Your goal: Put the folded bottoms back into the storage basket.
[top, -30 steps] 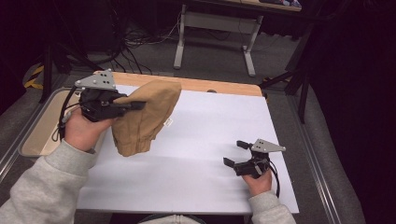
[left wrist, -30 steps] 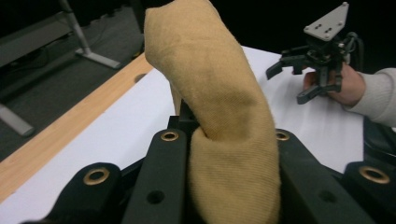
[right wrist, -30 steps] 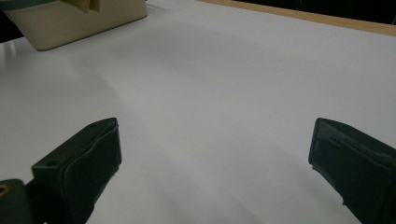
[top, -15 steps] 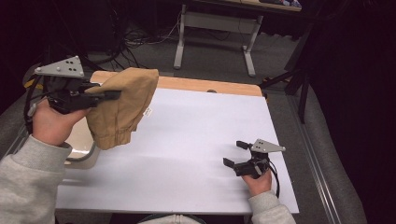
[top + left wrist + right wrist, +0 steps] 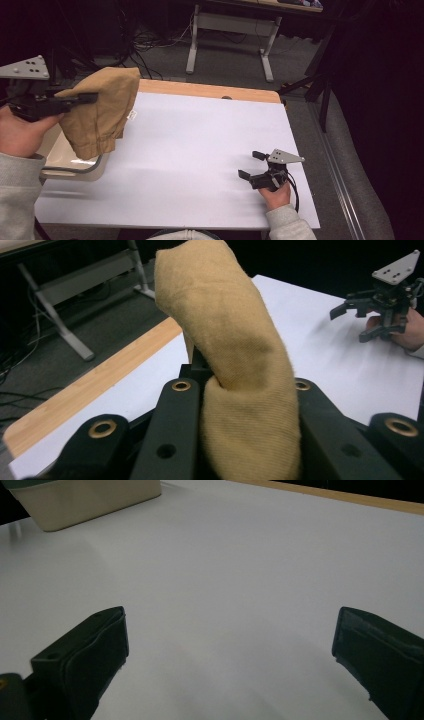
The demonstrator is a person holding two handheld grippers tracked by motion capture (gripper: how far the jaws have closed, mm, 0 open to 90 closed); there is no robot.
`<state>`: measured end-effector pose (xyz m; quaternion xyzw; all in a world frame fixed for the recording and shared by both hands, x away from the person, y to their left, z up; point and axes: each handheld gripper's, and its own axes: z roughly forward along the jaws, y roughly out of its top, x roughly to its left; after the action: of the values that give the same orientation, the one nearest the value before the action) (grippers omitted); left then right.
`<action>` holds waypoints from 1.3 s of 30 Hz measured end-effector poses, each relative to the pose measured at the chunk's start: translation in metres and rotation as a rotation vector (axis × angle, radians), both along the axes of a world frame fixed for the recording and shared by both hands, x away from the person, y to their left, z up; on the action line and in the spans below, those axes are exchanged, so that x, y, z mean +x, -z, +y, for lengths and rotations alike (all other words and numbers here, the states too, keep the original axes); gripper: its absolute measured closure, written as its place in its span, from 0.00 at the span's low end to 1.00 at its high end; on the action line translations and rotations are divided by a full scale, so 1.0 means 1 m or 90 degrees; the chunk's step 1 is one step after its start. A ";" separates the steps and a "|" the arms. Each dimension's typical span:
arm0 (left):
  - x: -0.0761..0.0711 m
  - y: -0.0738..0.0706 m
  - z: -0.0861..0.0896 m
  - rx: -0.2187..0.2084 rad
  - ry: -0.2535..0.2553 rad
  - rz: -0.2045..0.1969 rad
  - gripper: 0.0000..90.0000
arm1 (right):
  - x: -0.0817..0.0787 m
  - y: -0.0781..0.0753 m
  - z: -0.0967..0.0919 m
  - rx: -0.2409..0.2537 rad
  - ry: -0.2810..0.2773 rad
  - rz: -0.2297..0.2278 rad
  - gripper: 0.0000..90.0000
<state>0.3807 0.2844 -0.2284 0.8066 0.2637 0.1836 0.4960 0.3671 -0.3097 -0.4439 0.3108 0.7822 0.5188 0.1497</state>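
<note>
left tongs [image 5: 75,100]: clenched on tan knitted cloth [image 5: 102,112], lifted off white surface [image 5: 200,150] | right tongs [image 5: 252,165]: released, resting on surface

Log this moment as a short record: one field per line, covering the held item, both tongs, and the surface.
held item: tan cloth, bunched, hanging clear of the table
left tongs: shut on the cloth, raised at the table's left edge
right tongs: open, nothing between the jaws, low over the table
surface: white table with a wooden far edge
beneath the cloth: beige bin at the left edge
</note>
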 end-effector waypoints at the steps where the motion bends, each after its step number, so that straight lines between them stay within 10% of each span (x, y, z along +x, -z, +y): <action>1: -0.001 0.000 0.004 -0.001 -0.005 0.000 0.87 | 0.000 0.000 0.000 0.000 0.000 0.001 0.02; 17: -0.016 0.025 0.058 0.003 -0.065 0.039 0.86 | 0.001 0.002 0.001 -0.006 0.000 0.015 0.02; 39: 0.017 0.072 0.065 -0.007 -0.019 0.122 0.86 | 0.001 0.002 0.002 -0.005 -0.009 0.015 0.02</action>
<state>0.3972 0.3494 -0.3003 0.8138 0.3230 0.1120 0.4700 0.3684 -0.3076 -0.4464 0.3109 0.7882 0.5128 0.1383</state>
